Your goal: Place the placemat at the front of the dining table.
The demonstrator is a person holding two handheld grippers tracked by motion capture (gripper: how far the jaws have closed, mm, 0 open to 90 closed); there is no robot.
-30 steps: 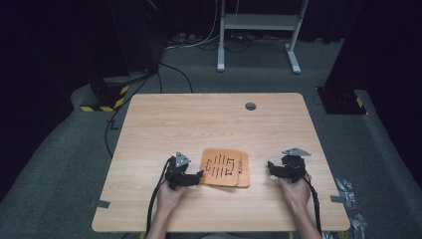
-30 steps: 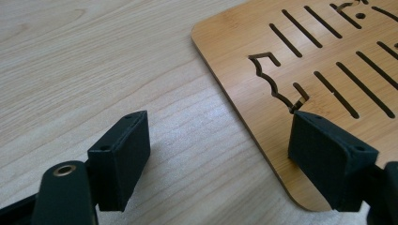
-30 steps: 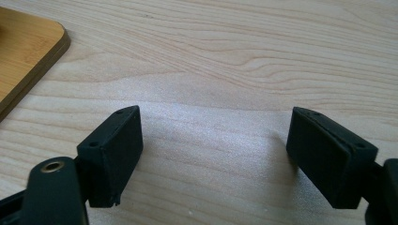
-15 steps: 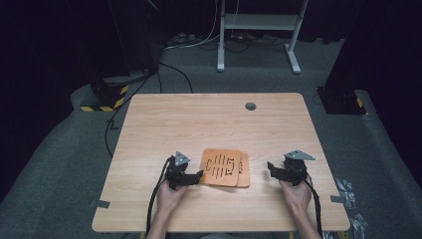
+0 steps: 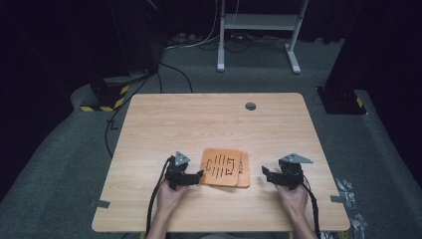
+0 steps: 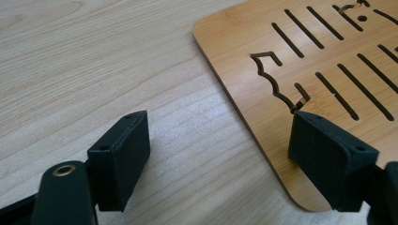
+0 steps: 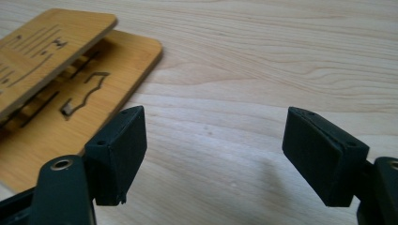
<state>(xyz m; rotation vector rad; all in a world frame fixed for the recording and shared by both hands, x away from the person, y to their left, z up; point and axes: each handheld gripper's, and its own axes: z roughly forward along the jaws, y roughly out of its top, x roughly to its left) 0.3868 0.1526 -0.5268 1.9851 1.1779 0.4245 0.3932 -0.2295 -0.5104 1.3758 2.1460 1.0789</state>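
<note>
Two thin bamboo boards with cut slots lie stacked near the table's front middle. The upper board (image 5: 221, 168) is shifted left, so the lower board (image 5: 244, 172) peeks out along its right side. My left gripper (image 5: 197, 176) is open at the stack's left edge. In the left gripper view, one jaw hangs over the upper board's (image 6: 319, 61) near corner and the other over bare wood, with the left gripper (image 6: 225, 154) empty. My right gripper (image 5: 265, 175) stands open a little right of the stack. The right gripper (image 7: 213, 154) holds nothing, and the upper board (image 7: 42, 47) and lower board (image 7: 108, 79) lie off to its left.
The wooden table (image 5: 209, 124) has a round grey grommet (image 5: 250, 106) near its back edge. On the carpet behind it stand a metal frame (image 5: 259, 30) and a yellow-black striped base (image 5: 107, 97) with cables. Each gripper trails a black cable toward the front edge.
The right gripper has drifted slightly toward the near edge of the table. The left gripper and the boards have stayed put.
</note>
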